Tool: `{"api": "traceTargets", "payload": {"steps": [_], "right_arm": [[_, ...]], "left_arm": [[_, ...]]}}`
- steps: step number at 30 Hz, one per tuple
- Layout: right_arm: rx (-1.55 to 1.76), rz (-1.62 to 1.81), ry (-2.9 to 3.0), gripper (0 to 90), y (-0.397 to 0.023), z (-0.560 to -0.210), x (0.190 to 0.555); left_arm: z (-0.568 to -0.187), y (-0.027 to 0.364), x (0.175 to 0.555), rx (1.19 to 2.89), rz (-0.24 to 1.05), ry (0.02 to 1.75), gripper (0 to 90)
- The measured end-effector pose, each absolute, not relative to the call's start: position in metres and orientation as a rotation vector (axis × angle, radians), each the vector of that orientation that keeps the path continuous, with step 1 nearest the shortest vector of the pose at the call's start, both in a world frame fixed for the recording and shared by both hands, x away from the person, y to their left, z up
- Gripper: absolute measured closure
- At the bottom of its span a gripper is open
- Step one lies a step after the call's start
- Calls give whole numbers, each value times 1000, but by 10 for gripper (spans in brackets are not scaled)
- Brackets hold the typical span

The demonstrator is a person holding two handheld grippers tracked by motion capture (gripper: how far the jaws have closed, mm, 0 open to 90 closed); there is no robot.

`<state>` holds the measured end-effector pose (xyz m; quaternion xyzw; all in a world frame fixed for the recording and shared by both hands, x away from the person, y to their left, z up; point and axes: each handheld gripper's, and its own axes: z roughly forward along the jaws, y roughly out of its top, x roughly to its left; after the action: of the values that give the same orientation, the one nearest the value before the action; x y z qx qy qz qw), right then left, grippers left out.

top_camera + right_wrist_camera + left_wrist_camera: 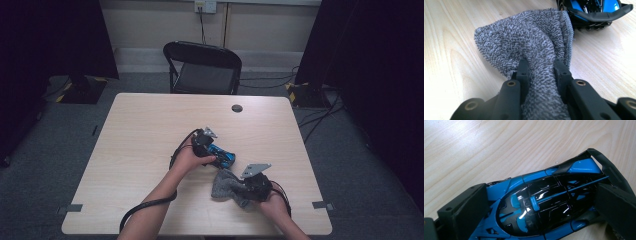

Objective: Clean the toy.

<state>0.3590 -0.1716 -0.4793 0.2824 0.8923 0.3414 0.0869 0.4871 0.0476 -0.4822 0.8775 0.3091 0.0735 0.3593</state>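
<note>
- now, at the near middle of the pale wooden worktop (150, 130), a person held a two-jaw gripper in each hand, and both were busy with a blue and black toy car (221, 157) and a grey towel (226, 185).
- the left gripper (207, 150) sat over the car, its jaws pressed against the car's two sides, one black pad (464, 207) at the lower left of its own view and the other at the right edge; the car looked held steady on the worktop.
- in the left gripper view the toy car (541, 205) lay with its long axis running diagonally, from the lower left up to its rear wing at the upper right, so the jaws crossed it sideways rather than along its length.
- the right gripper (252, 192) pinched a bunched fold of the towel; its jaws stood close together with the grey terry cloth (536, 50) squeezed between them.
- from those jaws the towel fanned forward and ended just beside the car's black rear end (596, 12), which sat ahead and to the right in the right gripper view; whether cloth and car touched was hard to tell.
- the right hand held the cloth, the car lay just beyond it, so a wiping stroke would likely have gone forward and right onto the car.
</note>
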Motion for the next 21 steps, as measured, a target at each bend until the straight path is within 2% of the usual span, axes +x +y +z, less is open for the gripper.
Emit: {"api": "traceTargets", "payload": {"steps": [13,21], "right_arm": [[1013,1032,2566,723,-208,-463,369],[1189,929,2355,720,-240,-457,392]], "left_arm": [[-483,49,487,2257,192,791,0],[-482,48,488,2269,190,794,0]]}}
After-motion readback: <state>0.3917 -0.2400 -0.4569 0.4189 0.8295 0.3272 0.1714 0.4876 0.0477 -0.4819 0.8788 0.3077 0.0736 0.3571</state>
